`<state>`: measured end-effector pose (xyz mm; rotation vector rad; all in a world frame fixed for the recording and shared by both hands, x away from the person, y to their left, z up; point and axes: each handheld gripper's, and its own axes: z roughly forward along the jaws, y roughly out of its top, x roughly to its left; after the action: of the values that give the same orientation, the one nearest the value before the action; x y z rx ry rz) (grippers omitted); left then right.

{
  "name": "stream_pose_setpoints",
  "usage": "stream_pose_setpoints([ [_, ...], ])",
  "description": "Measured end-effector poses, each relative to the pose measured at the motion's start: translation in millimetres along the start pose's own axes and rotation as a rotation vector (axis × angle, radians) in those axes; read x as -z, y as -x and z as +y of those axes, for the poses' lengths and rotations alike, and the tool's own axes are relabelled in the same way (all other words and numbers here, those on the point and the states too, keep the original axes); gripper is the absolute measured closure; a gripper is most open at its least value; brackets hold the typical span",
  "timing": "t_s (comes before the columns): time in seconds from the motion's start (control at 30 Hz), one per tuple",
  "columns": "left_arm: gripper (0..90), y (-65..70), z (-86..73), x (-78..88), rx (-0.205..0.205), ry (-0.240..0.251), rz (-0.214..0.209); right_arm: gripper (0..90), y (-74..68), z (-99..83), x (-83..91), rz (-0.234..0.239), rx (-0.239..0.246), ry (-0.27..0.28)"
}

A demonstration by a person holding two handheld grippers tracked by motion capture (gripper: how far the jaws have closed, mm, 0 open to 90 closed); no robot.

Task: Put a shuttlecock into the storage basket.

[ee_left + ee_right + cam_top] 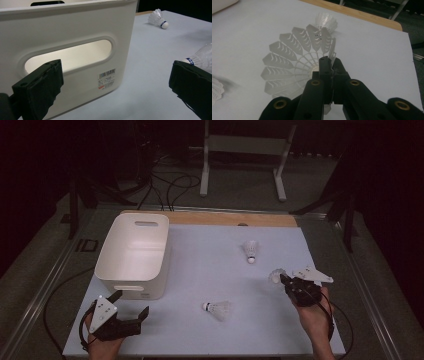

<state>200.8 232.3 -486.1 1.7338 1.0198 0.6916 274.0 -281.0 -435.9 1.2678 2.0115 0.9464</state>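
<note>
Two forearms come in from the bottom edge of the high view, each hand holding one claw. On the left, the left claw (131,308) sits low over the surface (200,340) just in front of the white bin (131,255); its jaws stand wide apart with nothing between them, and its own view looks between them at the bin's near wall, with its handle slot and a barcode label. At the right side, the right claw (283,279) has its jaws pressed together on the rim of one shuttlecock's skirt; in its own view the held shuttlecock (294,65) fans out white ahead of the jaws, a thin edge of plastic pinched between them.

Shuttlecocks number three in all: the held one at the right of the surface, a second shuttlecock (218,309) lying on its side near the front middle, and a third shuttlecock (251,250) farther back, cork toward the person. One bin stands on the surface, at the left, open and empty inside as far as the high view shows.
</note>
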Motion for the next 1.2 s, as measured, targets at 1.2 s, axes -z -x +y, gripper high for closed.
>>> stream_pose_setpoints([
  [1.2,0.0,1.8,-0.4,-1.9,-0.006,-0.008,-0.003,88.9,-4.7,21.2,1.9,0.022,0.015,0.046],
])
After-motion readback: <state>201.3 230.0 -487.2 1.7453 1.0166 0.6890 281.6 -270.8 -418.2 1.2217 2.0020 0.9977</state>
